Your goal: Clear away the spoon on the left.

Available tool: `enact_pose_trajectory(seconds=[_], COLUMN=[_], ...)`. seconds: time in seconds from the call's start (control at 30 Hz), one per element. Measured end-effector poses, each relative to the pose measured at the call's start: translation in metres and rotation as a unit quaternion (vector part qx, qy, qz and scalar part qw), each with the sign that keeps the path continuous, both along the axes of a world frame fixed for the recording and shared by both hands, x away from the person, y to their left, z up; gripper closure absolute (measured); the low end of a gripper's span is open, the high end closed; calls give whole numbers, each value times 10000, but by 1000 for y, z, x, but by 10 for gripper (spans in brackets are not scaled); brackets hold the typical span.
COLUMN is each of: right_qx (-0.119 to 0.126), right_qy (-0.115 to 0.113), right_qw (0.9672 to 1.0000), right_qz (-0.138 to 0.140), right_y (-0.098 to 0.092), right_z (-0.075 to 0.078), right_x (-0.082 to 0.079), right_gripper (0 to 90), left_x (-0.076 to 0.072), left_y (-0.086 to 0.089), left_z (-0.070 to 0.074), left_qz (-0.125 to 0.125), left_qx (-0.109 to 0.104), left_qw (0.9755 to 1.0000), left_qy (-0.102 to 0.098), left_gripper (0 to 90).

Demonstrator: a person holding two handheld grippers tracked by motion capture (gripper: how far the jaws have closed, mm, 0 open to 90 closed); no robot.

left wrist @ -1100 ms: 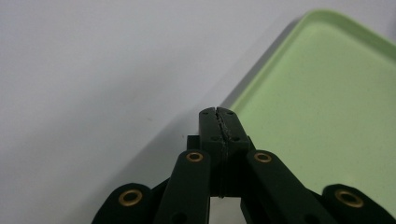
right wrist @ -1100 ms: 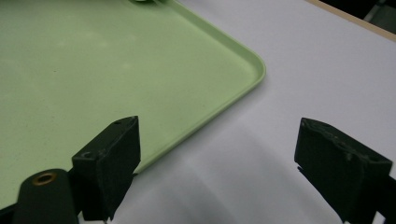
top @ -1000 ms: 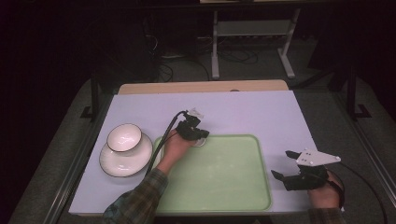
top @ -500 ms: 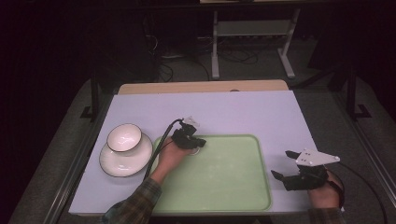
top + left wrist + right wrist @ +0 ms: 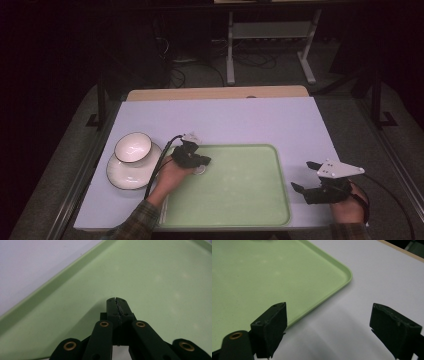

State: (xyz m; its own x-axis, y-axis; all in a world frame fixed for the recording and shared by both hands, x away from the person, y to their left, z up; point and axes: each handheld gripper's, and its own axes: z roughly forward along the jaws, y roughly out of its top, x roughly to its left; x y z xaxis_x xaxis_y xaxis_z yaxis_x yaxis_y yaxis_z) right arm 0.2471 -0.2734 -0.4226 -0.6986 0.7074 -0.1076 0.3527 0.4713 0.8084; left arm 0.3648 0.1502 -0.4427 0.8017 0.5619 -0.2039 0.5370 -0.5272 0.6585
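Because my left gripper (image 5: 198, 162) has its jaws pressed together with nothing between them, I read it as carrying nothing over the pale green plastic tray (image 5: 260, 220); in the left gripper view the closed tips (image 5: 117, 307) hang just above the tray's bare floor near its raised rim. It sits over the tray's near-left corner, just beside the white ceramic bowl (image 5: 133, 148), which rests on a white round plate (image 5: 120, 177) on the lavender table top (image 5: 225, 120), outside the tray at its left. I judge that stack is kept close so it can be reached next. My right gripper (image 5: 307, 180) waits off the tray's right edge, jaws spread wide and empty over the table, likely parked clear of the working area.
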Motion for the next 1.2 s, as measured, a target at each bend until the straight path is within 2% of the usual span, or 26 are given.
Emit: enact_pose_trajectory(seconds=[0.2,0.33,0.5,0.67,0.93,1.2], right_qx=[-35,-41,-68,-63,-52,-55], right_qy=[23,37,40,43,32,30], right_qw=[10000,10000,9999,9999,9999,9999], right_qz=[53,66,105,100,82,86], right_y=[3,4,6,5,5,4], right_z=[-1,-2,-2,-2,-2,-2], right_x=[0,-1,-1,-1,-2,-2], right_gripper=[134,134,134,134,134,134], left_x=[-9,-18,-26,-33,-38,-40], left_y=[14,26,35,45,54,56], left_z=[1,4,4,7,7,10], left_qz=[67,109,78,129,180,173], left_qx=[-16,-115,-28,-42,99,58], left_qw=[10000,9998,9999,9999,9997,9998], left_qy=[48,88,116,95,95,47], left_gripper=[899,899,899,899,899,899])
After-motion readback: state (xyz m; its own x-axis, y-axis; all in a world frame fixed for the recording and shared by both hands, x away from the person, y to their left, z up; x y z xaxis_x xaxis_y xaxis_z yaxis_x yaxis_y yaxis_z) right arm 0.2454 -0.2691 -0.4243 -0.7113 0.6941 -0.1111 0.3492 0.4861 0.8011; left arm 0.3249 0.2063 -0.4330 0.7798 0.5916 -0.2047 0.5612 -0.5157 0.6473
